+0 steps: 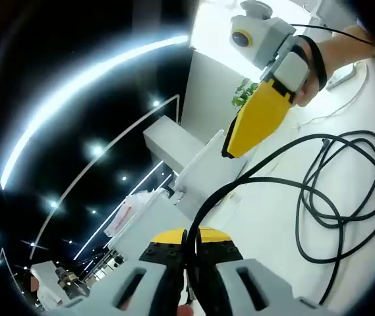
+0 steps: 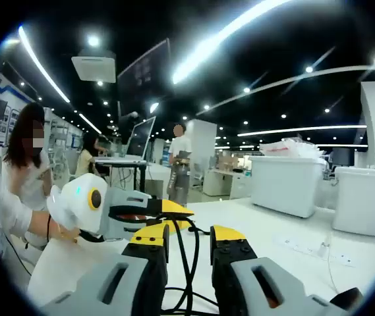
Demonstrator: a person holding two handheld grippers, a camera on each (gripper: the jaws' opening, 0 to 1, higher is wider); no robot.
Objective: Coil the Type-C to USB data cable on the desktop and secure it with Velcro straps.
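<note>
The left gripper (image 1: 188, 263) is reaching over the white desk (image 1: 266, 217), jaws pinching the black cable (image 1: 335, 191), which is looping in loose coils beyond. The right gripper (image 1: 256, 122), held in a hand (image 1: 332, 56), is hanging above the desk. In the right gripper view its jaws are standing slightly apart with cable (image 2: 186, 263) running between them, the left gripper (image 2: 174, 214) just ahead.

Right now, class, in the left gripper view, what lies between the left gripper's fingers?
In the left gripper view, the black data cable runs between the left gripper fingers, which are closed on it.
</note>
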